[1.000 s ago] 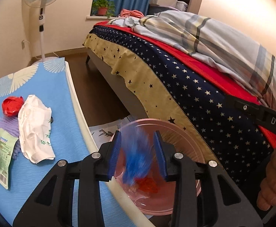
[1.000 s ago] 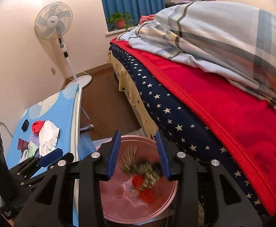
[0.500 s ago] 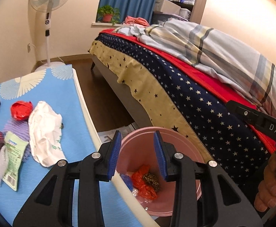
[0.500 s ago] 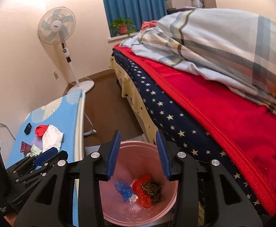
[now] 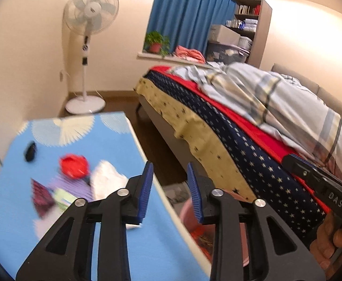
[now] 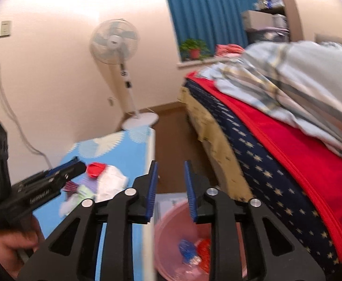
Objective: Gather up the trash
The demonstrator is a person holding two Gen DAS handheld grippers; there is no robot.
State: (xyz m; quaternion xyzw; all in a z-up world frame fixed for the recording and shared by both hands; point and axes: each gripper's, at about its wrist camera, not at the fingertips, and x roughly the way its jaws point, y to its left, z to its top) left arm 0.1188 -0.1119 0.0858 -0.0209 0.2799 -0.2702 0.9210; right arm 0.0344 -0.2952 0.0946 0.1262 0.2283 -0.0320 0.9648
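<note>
Blue ribbed pads line both tools. The left gripper [image 5: 169,193] is spread with nothing between its pads, hanging over the right edge of the blue table [image 5: 114,145]. The right gripper [image 6: 170,190] is likewise spread and empty, above the gap between that edge and the pink bin [image 6: 171,229] on the floor.

In the bin lie a blue wrapper [image 6: 186,250] and a red wrapper [image 6: 203,248], touching each other; a paler scrap beneath them is too blurred to name. In the left wrist view only part of the bin's rim shows behind the fingers.

On the table, near the middle, sits a cluster of trash: a red crumpled wrapper [image 5: 74,168], a white crumpled paper [image 5: 107,182] just beside it toward the right edge, a purple sheet [image 5: 65,183] under them, a green packet [image 5: 64,199] and a dark red wrapper [image 5: 40,197] toward the near edge. A small black object [image 5: 29,154] lies apart, near the far left corner.

Beyond the table stands a white fan [image 5: 90,46]; a bed [image 5: 241,126] fills the right.
</note>
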